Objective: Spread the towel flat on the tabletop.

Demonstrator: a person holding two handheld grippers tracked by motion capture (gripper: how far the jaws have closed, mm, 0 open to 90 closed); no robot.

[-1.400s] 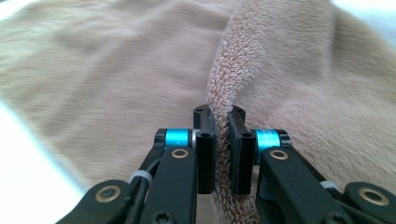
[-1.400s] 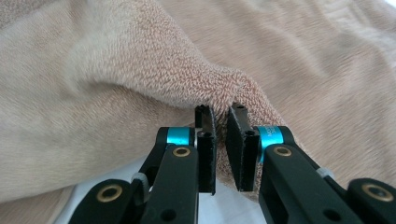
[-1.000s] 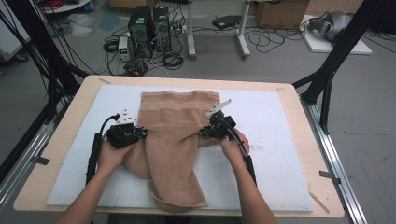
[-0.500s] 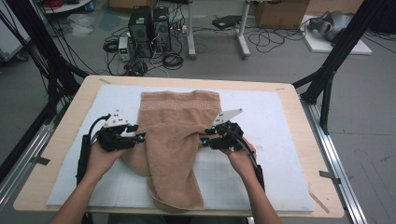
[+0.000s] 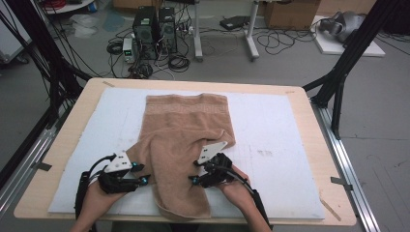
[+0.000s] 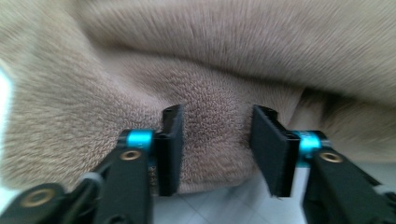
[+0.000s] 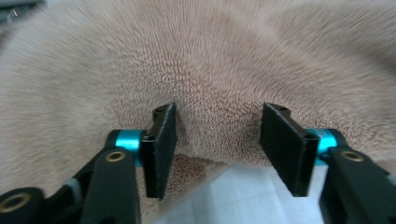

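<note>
We are folding a tan towel (image 5: 186, 140) on a white mat (image 5: 270, 140) that covers a wooden bench (image 5: 309, 104). From above, the towel lies in the middle of the mat as a long strip running away from us; its far end is flat and square, its sides are turned in, and its near end is rumpled and reaches almost to the mat's near edge. We judge the lengthwise fold done and the crosswise fold not yet begun. Our left gripper (image 5: 143, 179) sits at the towel's left edge near the near end, and our right gripper (image 5: 193, 180) sits over the right side of that same end, both pointing inward toward each other. The left gripper view shows its fingers (image 6: 170, 149) about half open, astride a thick folded edge of towel (image 6: 210, 140), with the pads not pressing on the cloth. The right gripper view shows the same: fingers (image 7: 161, 149) about half open, a rounded fold of towel (image 7: 215, 116) between them, with nothing gripped. Both pairs of fingers have just been opening. What is left, we judge, is to close on these edges and carry the near end over the far end.
</note>
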